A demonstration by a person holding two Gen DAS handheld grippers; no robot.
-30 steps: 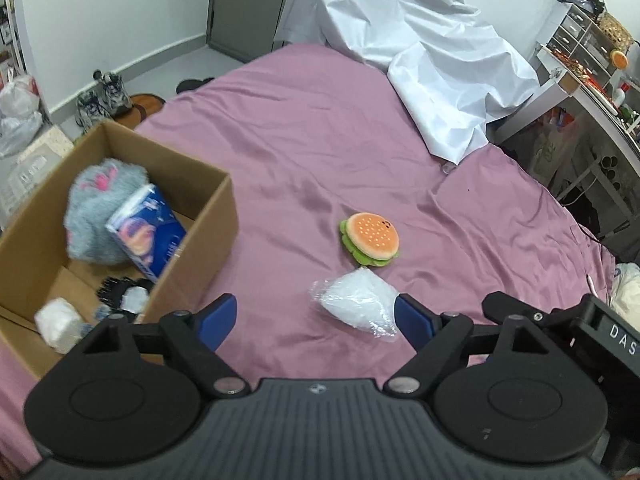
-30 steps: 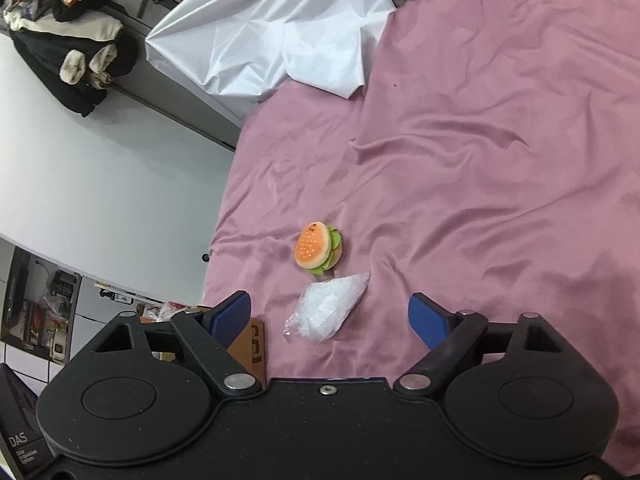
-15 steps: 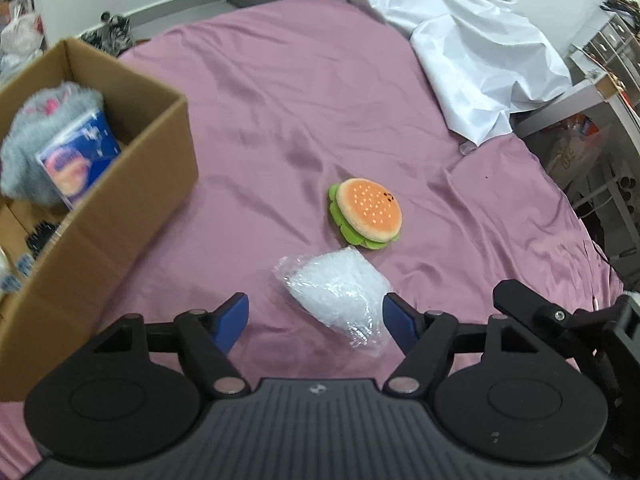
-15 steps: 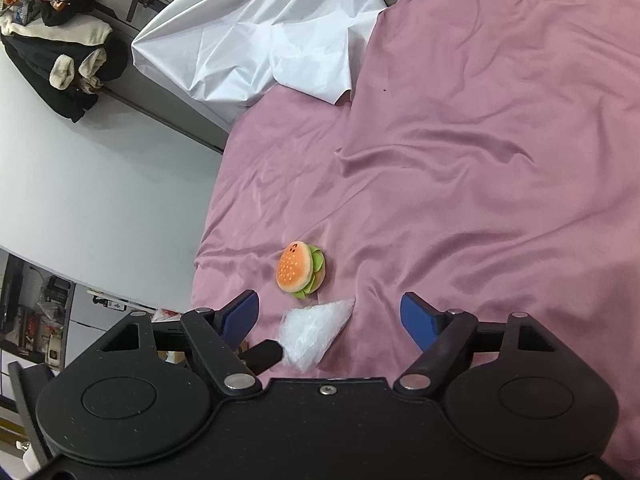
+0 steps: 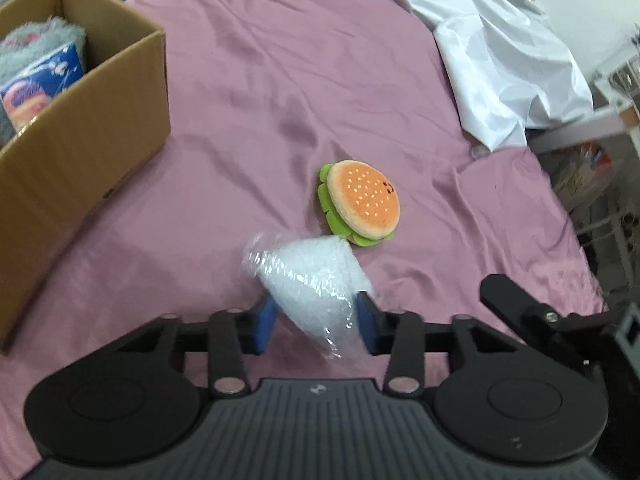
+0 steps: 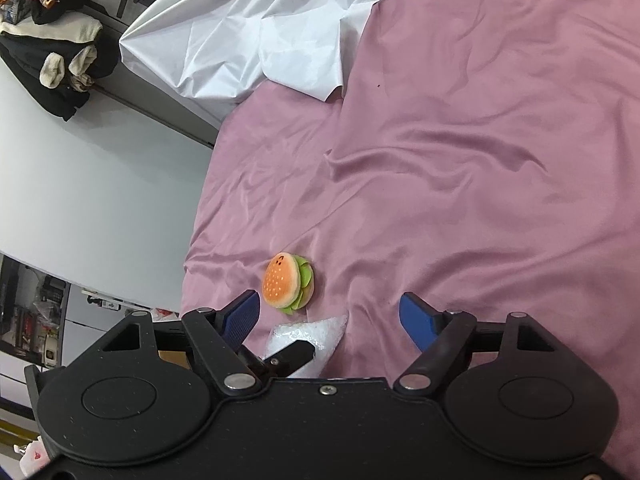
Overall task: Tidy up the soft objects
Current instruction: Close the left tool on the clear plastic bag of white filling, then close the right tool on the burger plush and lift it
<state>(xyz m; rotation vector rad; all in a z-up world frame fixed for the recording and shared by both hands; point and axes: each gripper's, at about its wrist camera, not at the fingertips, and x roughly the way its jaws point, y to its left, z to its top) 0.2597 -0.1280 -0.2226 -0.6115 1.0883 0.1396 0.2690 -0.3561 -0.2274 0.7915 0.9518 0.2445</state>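
Observation:
A clear plastic bag of white stuffing (image 5: 312, 284) lies on the purple bedsheet (image 5: 280, 100). My left gripper (image 5: 316, 320) has its blue fingers on either side of the bag's near end, pressing it. A plush hamburger (image 5: 362, 202) lies just beyond the bag. A cardboard box (image 5: 80, 128) at the left holds a grey fluffy toy (image 5: 28, 44) and a blue packet (image 5: 40, 84). In the right wrist view my right gripper (image 6: 332, 320) is open and empty above the sheet, with the hamburger (image 6: 286, 282) and the bag (image 6: 316, 332) near its left finger.
A crumpled white sheet (image 5: 492, 48) covers the far right of the bed and shows in the right wrist view (image 6: 248, 36). Shelving and clutter (image 5: 600, 168) stand past the bed's right edge. Dark clothes (image 6: 52, 64) hang on a cabinet beside the bed.
My left gripper moved forward and right, away from the box, and its fingers closed in around the stuffing bag. My right gripper shifted slightly and stayed open.

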